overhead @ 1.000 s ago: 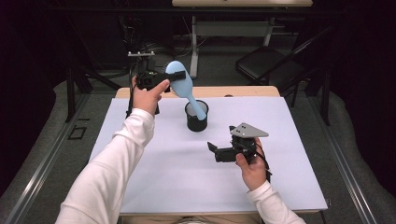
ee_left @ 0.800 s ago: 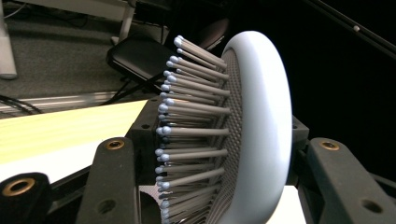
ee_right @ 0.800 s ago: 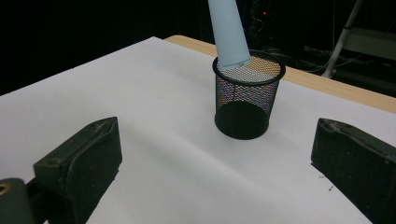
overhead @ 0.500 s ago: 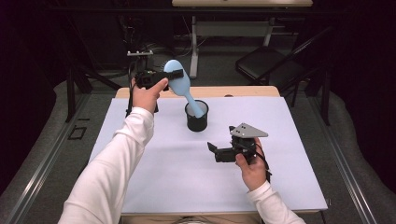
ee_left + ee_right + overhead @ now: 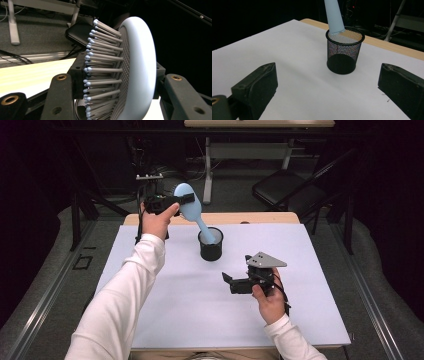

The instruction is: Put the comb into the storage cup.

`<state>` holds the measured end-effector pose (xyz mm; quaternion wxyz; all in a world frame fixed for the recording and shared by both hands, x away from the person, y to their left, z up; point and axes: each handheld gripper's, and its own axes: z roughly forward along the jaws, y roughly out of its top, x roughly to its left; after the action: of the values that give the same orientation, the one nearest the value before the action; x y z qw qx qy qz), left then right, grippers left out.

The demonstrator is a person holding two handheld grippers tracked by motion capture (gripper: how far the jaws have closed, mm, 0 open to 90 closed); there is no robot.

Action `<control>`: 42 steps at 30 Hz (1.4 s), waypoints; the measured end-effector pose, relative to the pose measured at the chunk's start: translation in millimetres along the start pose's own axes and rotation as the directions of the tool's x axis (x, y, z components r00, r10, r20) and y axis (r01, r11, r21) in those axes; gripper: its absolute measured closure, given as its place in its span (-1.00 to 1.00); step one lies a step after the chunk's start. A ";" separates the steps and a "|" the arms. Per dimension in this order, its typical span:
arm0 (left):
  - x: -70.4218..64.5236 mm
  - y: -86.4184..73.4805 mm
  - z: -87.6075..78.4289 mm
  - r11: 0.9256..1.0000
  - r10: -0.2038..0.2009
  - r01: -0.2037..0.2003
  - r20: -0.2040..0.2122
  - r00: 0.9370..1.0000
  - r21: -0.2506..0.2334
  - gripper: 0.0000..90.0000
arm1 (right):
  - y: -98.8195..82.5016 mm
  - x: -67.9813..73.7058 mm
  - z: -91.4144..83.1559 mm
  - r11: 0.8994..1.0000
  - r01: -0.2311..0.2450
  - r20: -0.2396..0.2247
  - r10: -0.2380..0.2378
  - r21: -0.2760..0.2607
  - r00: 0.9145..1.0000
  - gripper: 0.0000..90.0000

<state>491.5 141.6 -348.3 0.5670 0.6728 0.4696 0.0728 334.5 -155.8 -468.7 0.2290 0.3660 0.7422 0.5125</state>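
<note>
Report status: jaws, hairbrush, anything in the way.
Left gripper shut on hairbrush. Handle inside mesh cup. Right gripper open, empty. Nothing in the way.

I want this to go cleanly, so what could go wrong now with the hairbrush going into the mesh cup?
The hairbrush leans with its handle tip in the mesh cup, so pushing sideways could tip the cup. The left hand-held gripper clamps the bristled head; released at this tilt, the top-heavy brush might topple the cup.

The hairbrush (image 5: 333, 16) handle's tip is hidden inside the mesh cup (image 5: 343, 53).
</note>
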 end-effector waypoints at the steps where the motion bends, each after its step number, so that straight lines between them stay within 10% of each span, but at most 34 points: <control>1: 0.4 0.0 0.3 1.000 0.000 0.000 -0.002 1.000 -0.001 0.08 | 0.0 0.2 0.0 1.000 0.000 0.000 0.000 0.000 1.000 -0.95; 42: -4.1 -10.3 30.1 0.995 0.096 -0.096 -0.036 0.995 -0.002 0.08 | -1.2 1.2 1.5 1.000 0.001 -0.002 -0.001 0.005 1.000 -0.94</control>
<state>502.6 116.9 -365.6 0.5556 0.6922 0.4466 0.1128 334.4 -154.3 -470.4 0.2278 0.3656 0.7440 0.5108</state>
